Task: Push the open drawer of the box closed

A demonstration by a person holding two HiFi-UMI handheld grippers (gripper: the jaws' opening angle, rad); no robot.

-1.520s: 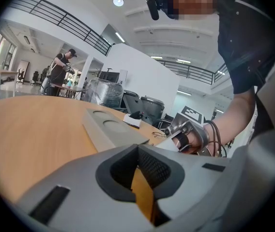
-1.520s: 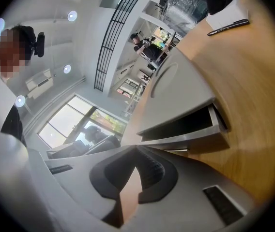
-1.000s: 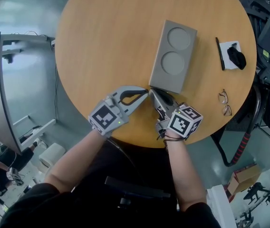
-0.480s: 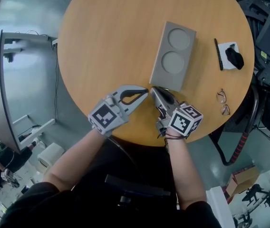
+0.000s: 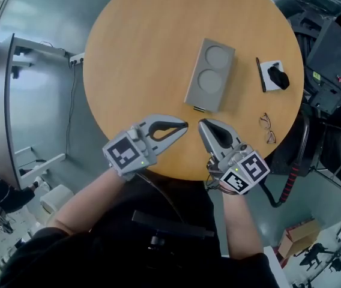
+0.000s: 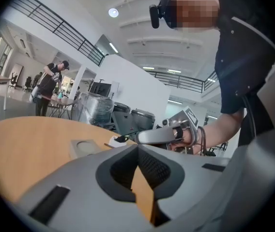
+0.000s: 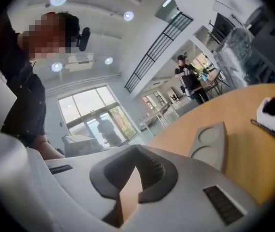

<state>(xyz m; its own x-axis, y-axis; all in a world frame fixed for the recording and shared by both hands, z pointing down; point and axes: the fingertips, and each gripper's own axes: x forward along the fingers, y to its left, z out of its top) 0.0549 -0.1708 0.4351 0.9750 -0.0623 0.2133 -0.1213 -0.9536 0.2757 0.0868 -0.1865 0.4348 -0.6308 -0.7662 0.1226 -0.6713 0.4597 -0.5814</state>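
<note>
A grey box (image 5: 209, 74) with two round recesses in its top lies on the round wooden table (image 5: 134, 59). Its near end shows only a thin dark sliver (image 5: 199, 108) at the base; the drawer looks pushed in. My left gripper (image 5: 184, 125) and right gripper (image 5: 202, 124) sit side by side near the table's front, both shut and empty, a short gap short of the box's near end. The left gripper view shows its shut tips (image 6: 138, 146), the box (image 6: 86, 147) beyond and the right gripper (image 6: 161, 135). In the right gripper view the box (image 7: 210, 144) lies right of the shut tips (image 7: 137, 149).
A white pad with a black object (image 5: 274, 77) and a dark pen (image 5: 259, 74) lie right of the box. Glasses (image 5: 268, 129) rest near the table's right edge. Black equipment (image 5: 332, 53) stands off the table to the right. The table's front edge is under my grippers.
Both grippers have drawn back from the box; the right one was against its near end and now stands apart from it. The box lies a little farther away.
</note>
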